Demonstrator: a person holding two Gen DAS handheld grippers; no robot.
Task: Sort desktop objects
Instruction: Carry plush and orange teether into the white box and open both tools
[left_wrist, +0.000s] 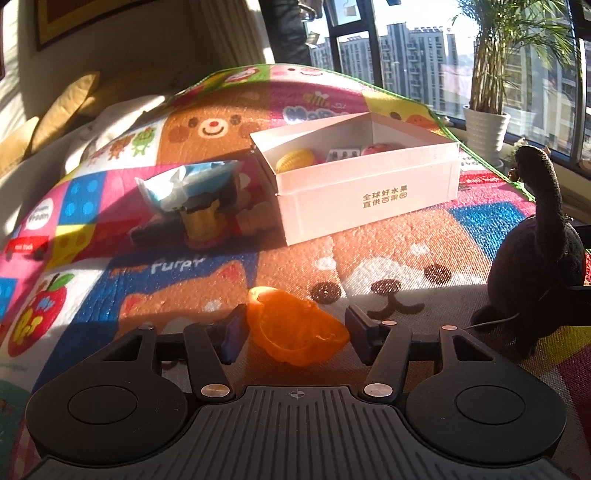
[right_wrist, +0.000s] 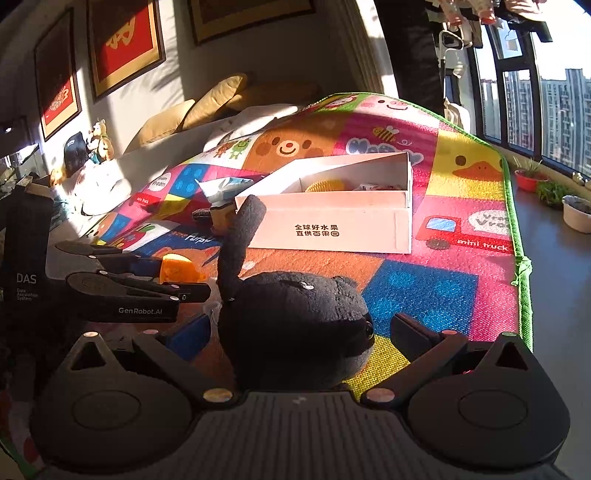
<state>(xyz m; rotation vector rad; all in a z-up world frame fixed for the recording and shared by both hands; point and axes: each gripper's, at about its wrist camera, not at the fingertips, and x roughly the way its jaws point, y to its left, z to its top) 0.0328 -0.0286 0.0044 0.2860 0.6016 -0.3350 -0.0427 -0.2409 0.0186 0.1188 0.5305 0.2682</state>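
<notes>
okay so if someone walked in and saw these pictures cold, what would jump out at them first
Probably the bright cartoon play mat covering the surface, with the open white cardboard box standing at its middle. Next, the translucent orange plastic cup clamped between the left gripper fingers, near the mat's front. Then the black plush long-necked dinosaur lying between the right gripper fingers, which stand wide on either side of it.

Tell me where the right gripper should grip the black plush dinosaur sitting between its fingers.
Grip the black plush dinosaur across its round body, coming in low from the near side as the right gripper already points. The body is the widest, softest part and sits squarely between the open fingers; the thin neck rises upright behind it and would probably flop or slip.
</notes>
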